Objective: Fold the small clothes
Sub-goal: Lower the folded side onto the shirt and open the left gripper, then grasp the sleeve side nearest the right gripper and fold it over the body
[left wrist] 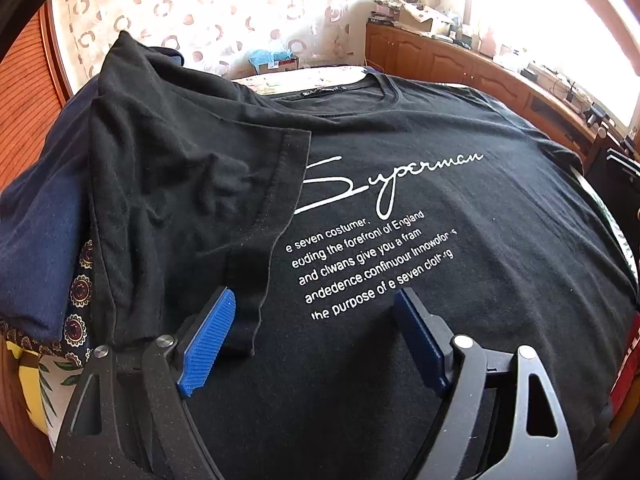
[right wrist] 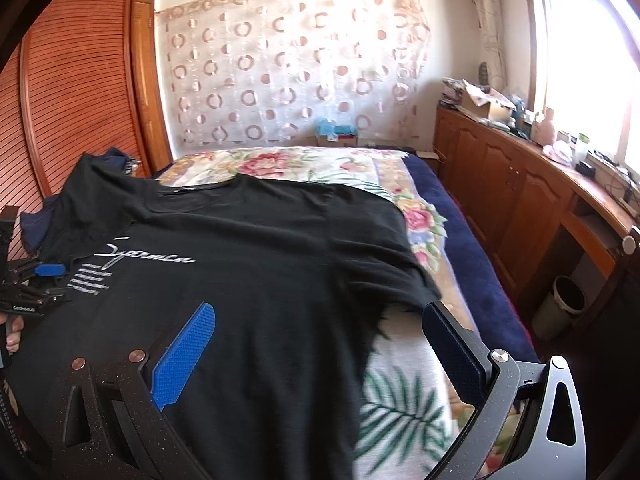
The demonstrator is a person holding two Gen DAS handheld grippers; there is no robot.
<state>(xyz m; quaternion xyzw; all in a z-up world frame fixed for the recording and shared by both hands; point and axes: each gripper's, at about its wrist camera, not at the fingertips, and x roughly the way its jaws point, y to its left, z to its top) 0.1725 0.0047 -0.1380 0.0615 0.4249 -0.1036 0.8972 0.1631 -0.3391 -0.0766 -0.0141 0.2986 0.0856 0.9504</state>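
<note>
black cotton tee (left wrist: 400, 208) lay flat on the floral bed (right wrist: 304, 168), print side up. collar (left wrist: 384, 88) pointed toward the curtain, hem toward me, so the long axis ran straight away from both cameras. one side was already turned in: that flap and its sleeve (left wrist: 192, 184) lay over the chest and hid the start of the white lettering (left wrist: 384, 188).

left gripper (left wrist: 316, 308) hung wide open just above the shirt by the flap's edge, nothing between its pads. right gripper (right wrist: 324, 328) was open too, straddling the unfolded side edge, empty.

my read: the matching fold on the other side was the step in hand. i judged it best to pinch that edge near the sleeve (right wrist: 400, 276) through both layers, lift low, and carry it across parallel to the long axis to meet the first flap. thin jersey would likely sag and drag, so the left could pin the middle.
</note>
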